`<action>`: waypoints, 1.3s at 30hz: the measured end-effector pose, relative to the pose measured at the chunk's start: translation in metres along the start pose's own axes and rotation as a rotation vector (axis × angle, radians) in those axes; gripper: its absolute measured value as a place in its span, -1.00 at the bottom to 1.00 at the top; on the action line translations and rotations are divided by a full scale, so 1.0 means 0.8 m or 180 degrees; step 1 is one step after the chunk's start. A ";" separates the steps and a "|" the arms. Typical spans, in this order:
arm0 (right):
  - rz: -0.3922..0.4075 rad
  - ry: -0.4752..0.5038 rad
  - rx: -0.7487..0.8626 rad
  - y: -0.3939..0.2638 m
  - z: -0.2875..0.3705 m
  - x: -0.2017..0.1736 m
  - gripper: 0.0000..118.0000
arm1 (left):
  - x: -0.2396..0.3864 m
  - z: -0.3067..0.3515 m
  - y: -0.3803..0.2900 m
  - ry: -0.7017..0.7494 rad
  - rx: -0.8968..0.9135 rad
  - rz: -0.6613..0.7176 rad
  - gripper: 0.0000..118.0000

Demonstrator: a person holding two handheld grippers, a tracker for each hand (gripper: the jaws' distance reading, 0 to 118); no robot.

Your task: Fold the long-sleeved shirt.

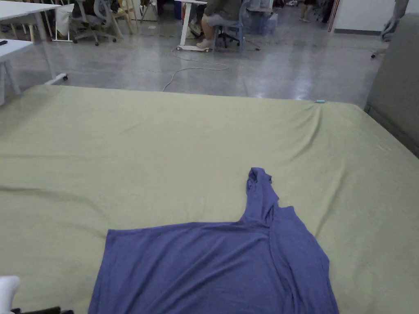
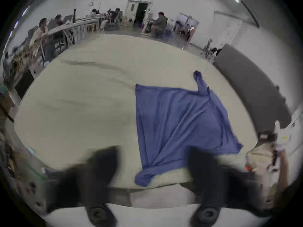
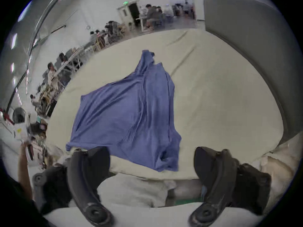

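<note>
A blue long-sleeved shirt (image 1: 217, 265) lies spread on the pale green bed cover (image 1: 163, 143), near the front edge, with one sleeve (image 1: 260, 196) reaching away from me. In the left gripper view the shirt (image 2: 178, 120) lies ahead and to the right, and my left gripper (image 2: 154, 160) hangs open above the near edge, its jaws wide apart with nothing between them. My right gripper (image 3: 152, 158) is open too, held just short of the shirt (image 3: 127, 114), whose near corner lies between the jaws' line but untouched.
A grey padded headboard (image 1: 399, 81) stands along the bed's right side. Beyond the far edge is a shiny floor with a cable (image 1: 192, 67), white desks (image 1: 24, 12) and seated people (image 1: 217, 20). Wide bare cover lies left of and beyond the shirt.
</note>
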State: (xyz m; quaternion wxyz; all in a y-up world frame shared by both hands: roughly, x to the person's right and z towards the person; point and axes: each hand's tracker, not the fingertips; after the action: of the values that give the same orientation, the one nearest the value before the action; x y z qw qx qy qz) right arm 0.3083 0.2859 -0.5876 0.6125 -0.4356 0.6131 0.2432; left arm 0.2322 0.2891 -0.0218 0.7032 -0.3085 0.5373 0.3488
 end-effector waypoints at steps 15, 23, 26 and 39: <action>0.0414 0.0034 0.0463 0.404 -0.260 -0.105 0.99 | 0.046 -0.081 0.108 -0.0258 0.0401 0.0071 -1.00; 0.0402 -0.0844 -0.0511 0.570 -0.509 -0.134 0.98 | 0.038 -0.164 0.112 -0.0294 0.0136 0.0032 -1.00; 0.0418 -0.0838 -0.0860 0.558 -0.551 -0.128 0.58 | 0.034 -0.177 0.108 -0.0349 0.0032 0.0121 -1.00; 0.0767 -0.0523 0.0355 0.389 -0.248 -0.150 -0.90 | 0.030 -0.118 0.078 -0.0391 0.0213 0.0262 -1.00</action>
State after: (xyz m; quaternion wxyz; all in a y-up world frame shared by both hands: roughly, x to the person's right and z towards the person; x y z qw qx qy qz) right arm -0.0731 0.3056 -0.5191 0.6503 -0.3028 0.6213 0.3154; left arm 0.1342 0.2515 -0.0706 0.7298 -0.2405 0.5167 0.3775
